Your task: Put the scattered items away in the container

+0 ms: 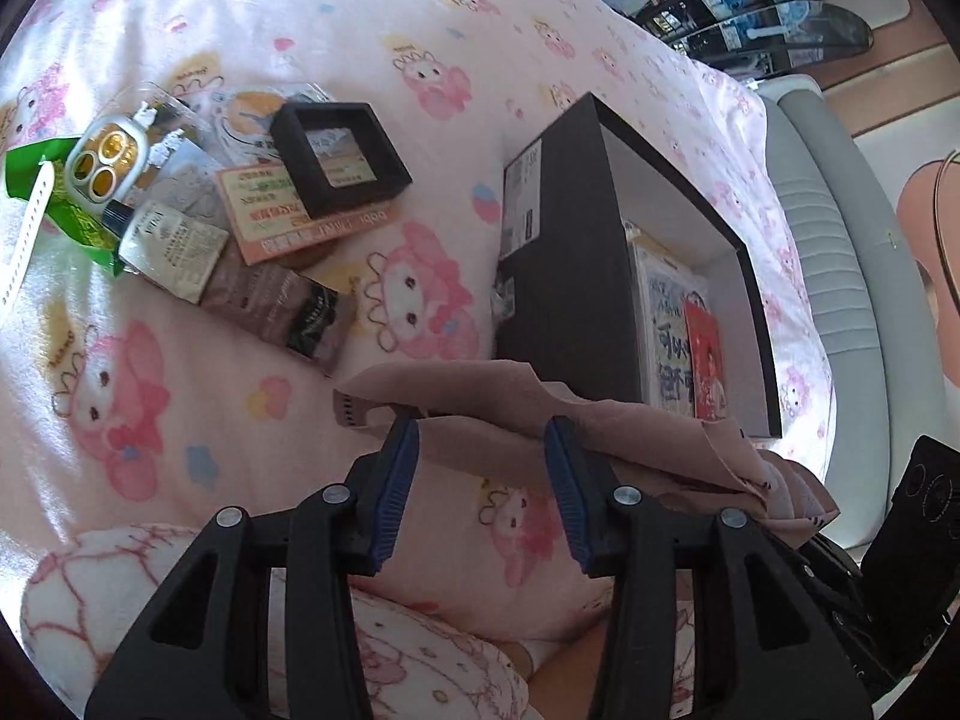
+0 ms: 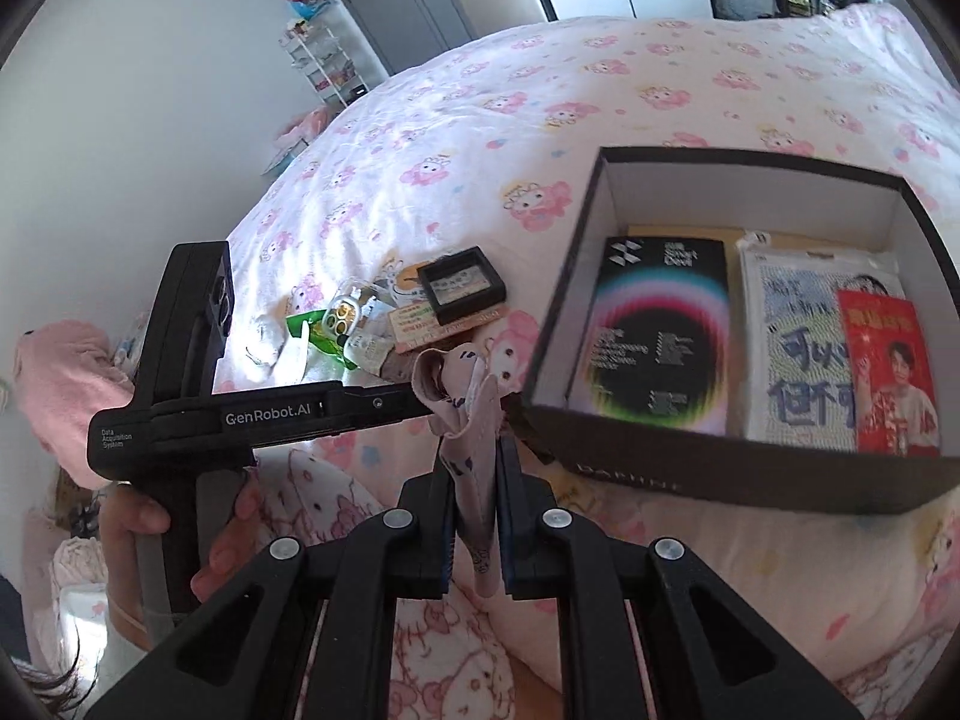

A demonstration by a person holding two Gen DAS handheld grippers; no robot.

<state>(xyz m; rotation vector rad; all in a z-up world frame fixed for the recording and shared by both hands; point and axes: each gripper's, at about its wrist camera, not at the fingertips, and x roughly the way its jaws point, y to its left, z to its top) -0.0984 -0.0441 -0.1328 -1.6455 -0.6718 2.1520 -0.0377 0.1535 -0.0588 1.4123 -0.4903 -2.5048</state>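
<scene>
A pale pink cloth (image 1: pixel 540 420) hangs between the two grippers, just left of the dark open box (image 1: pixel 570 276). My right gripper (image 2: pixel 477 468) is shut on the cloth (image 2: pixel 468 420) beside the box's near corner (image 2: pixel 720 468). My left gripper (image 1: pixel 483 441) is open, its blue pads either side of the cloth's edge; it also shows side-on in the right wrist view (image 2: pixel 414 399). The box holds a black booklet (image 2: pixel 660 342), a white printed packet (image 2: pixel 804 360) and a red card (image 2: pixel 888 372). A pile of scattered items (image 1: pixel 228 222) lies on the bed at left.
The pile includes a black frame box (image 1: pixel 339 159), a round toy (image 1: pixel 105 159), a green packet (image 1: pixel 78 222), a white strap (image 1: pixel 27 240) and sachets (image 1: pixel 282 306). All rest on a pink patterned bedspread (image 1: pixel 360 30). A shelf rack (image 2: pixel 324 66) stands by the wall.
</scene>
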